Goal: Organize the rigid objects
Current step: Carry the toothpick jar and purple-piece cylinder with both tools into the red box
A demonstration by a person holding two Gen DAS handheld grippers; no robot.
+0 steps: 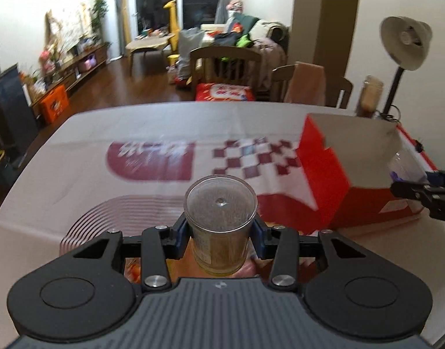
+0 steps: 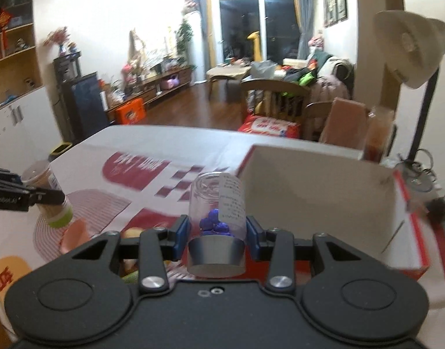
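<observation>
My left gripper (image 1: 219,237) is shut on a clear plastic jar (image 1: 221,218) with a yellow-green cap, held with its base toward the camera above the table. The same jar shows in the right wrist view (image 2: 49,200). My right gripper (image 2: 216,232) is shut on a clear glass bottle (image 2: 216,203) with a grey cap and blue beads inside, tilted with the cap toward the camera. It hovers at the near left edge of an open red shoebox (image 2: 324,203). The box also shows in the left wrist view (image 1: 324,180), with the right gripper (image 1: 420,192) beside it.
The table has a white cloth (image 1: 164,122) with red prints. A desk lamp (image 2: 408,46) and a brown jar (image 2: 379,133) stand behind the box. Peach and yellow items (image 2: 77,232) lie on the cloth under the grippers. Wooden chairs (image 1: 225,64) stand beyond the far edge.
</observation>
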